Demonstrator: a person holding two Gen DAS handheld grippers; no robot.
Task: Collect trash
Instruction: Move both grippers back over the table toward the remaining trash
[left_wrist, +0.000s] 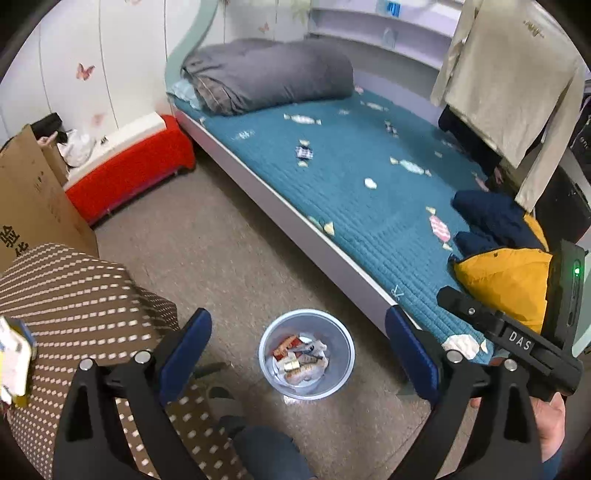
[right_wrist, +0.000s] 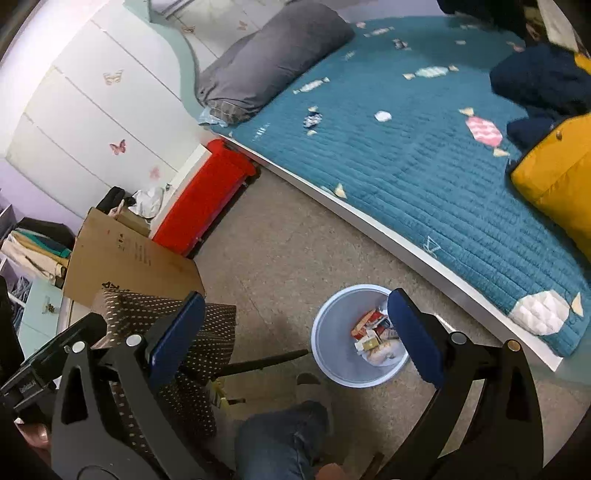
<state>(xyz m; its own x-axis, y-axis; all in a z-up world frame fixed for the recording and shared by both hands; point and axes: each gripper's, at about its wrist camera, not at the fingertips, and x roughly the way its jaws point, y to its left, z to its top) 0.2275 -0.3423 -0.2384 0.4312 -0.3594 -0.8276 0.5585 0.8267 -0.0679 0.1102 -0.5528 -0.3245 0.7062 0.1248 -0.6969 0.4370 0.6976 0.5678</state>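
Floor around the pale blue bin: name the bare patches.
Bare speckled floor runs between the white bed frame, red stool and cardboard box. Crowded: pale blue round bin holds wrappers; dotted brown cloth beside it.

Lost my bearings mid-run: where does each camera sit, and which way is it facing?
Left wrist: on the left gripper, looking down at the bin, with the bed beyond; open fingers, right gripper and a knee show.
Right wrist: on the right gripper, open, above the bin; knee below.
Shared: bin, bed, red box.
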